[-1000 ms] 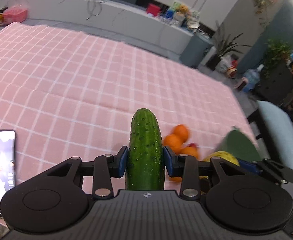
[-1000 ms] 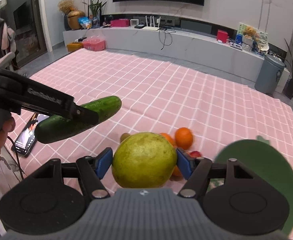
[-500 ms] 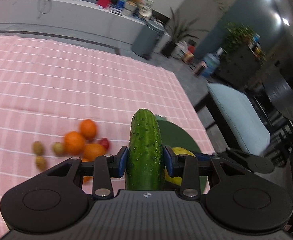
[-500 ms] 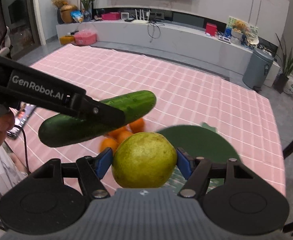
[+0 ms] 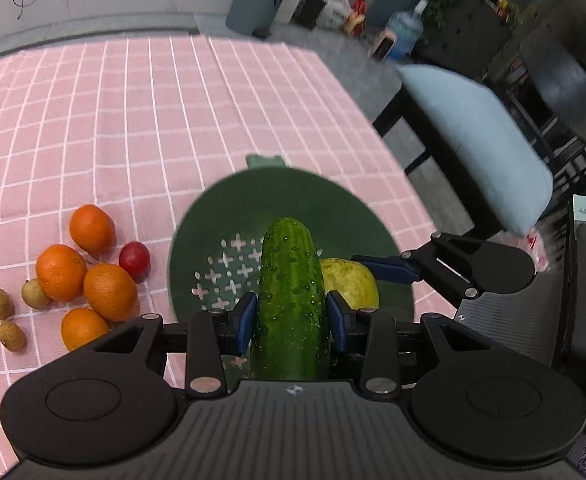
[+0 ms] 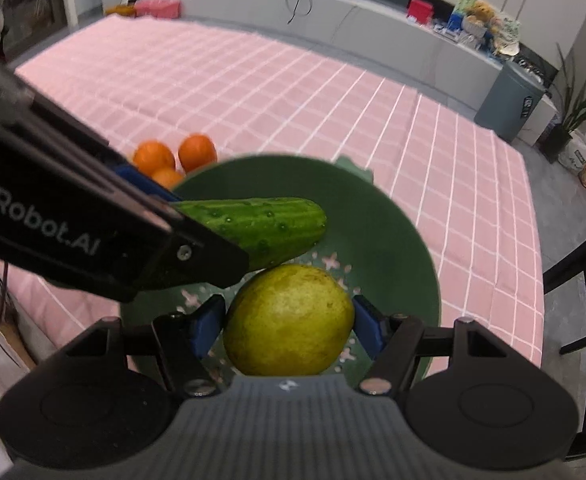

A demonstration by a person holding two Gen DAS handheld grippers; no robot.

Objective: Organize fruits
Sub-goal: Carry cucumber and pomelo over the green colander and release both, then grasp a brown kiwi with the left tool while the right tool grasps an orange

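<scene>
My left gripper (image 5: pixel 291 322) is shut on a green cucumber (image 5: pixel 291 288) and holds it over a green perforated bowl (image 5: pixel 253 200) on the pink checked tablecloth. My right gripper (image 6: pixel 289 326) is shut on a yellow-green pear (image 6: pixel 289 320), also over the bowl (image 6: pixel 385 240). In the right wrist view the cucumber (image 6: pixel 261 226) sticks out of the left gripper just above the pear. The pear (image 5: pixel 351 282) shows right of the cucumber in the left wrist view. Several oranges (image 5: pixel 93 228), a red fruit (image 5: pixel 134 258) and small brown fruits (image 5: pixel 1 303) lie left of the bowl.
A light blue chair (image 5: pixel 473 140) stands off the table's right edge. A grey bin (image 6: pixel 509 104) and a long low shelf (image 6: pixel 333 12) are beyond the table's far side. The tablecloth (image 6: pixel 253 92) stretches far behind the bowl.
Both grippers have moved right with their fruit and now hang over the green bowl. The oranges have shifted to the left of both views.
</scene>
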